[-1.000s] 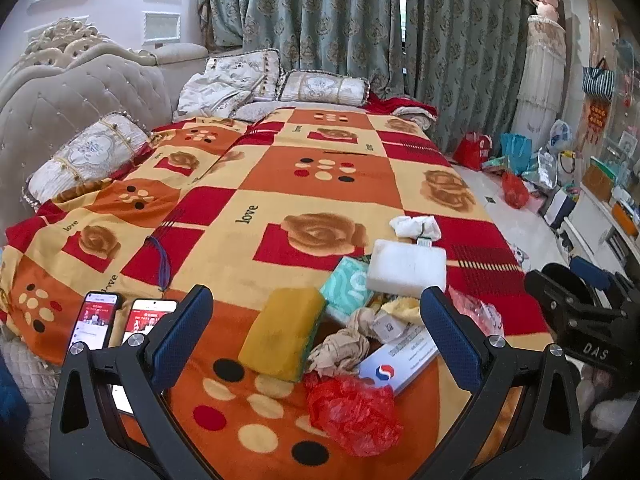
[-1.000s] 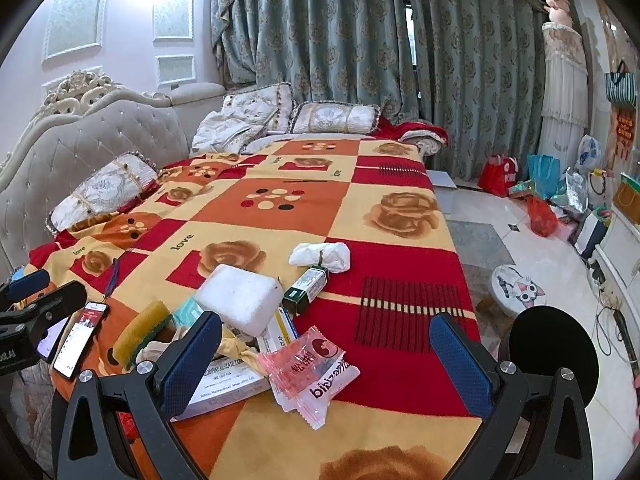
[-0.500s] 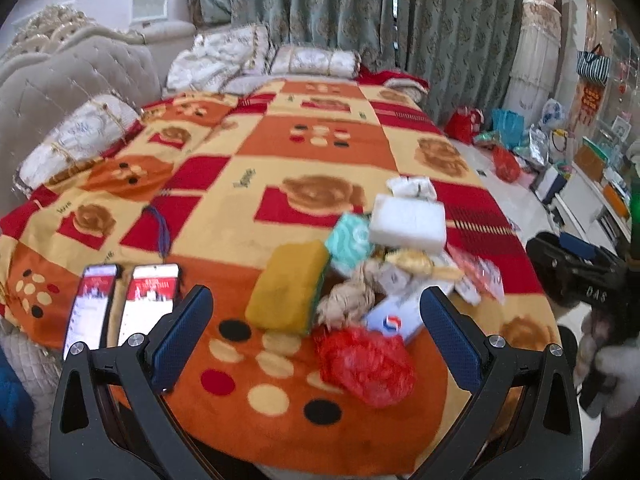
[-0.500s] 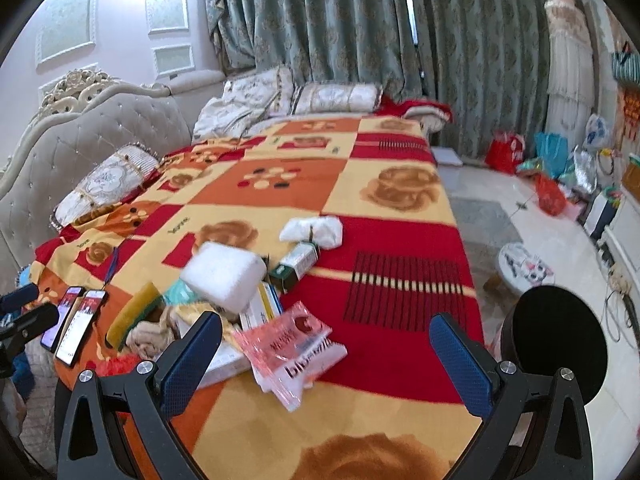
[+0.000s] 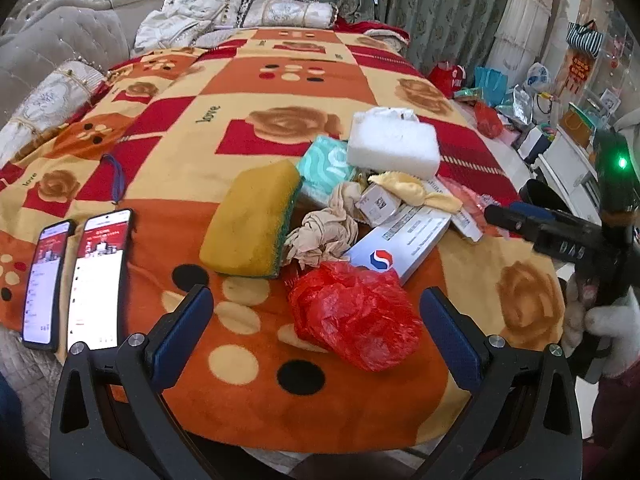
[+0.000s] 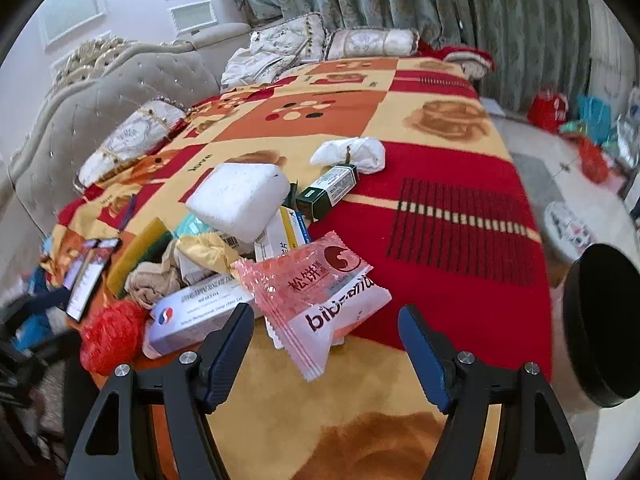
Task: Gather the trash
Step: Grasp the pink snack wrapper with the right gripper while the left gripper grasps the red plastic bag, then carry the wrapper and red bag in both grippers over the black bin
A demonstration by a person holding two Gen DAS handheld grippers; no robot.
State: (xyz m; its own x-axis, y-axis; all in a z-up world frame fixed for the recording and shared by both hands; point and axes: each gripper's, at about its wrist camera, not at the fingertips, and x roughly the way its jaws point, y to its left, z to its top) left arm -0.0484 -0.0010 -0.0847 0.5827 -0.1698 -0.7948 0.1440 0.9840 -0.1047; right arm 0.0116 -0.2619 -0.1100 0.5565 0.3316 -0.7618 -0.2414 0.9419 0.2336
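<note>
Trash lay heaped on the patterned blanket [image 5: 280,420]: the left gripper [image 5: 316,316] hung over the near edge with jaws spread wide and empty, and the crumpled red plastic bag [image 5: 352,320] sat between its fingertips, untouched by either pad. The right gripper [image 6: 326,330], whose jaws had just been closing yet stood apart on nothing, pointed at the pink snack wrapper [image 6: 320,292], whose near corner reached into the gap. Farther out lay a white medicine box [image 5: 400,240], a crumpled beige tissue [image 5: 320,236], a yellow sponge [image 5: 252,224], a white foam block [image 5: 394,144] and, left of the pile, two phones [image 5: 76,276].
</note>
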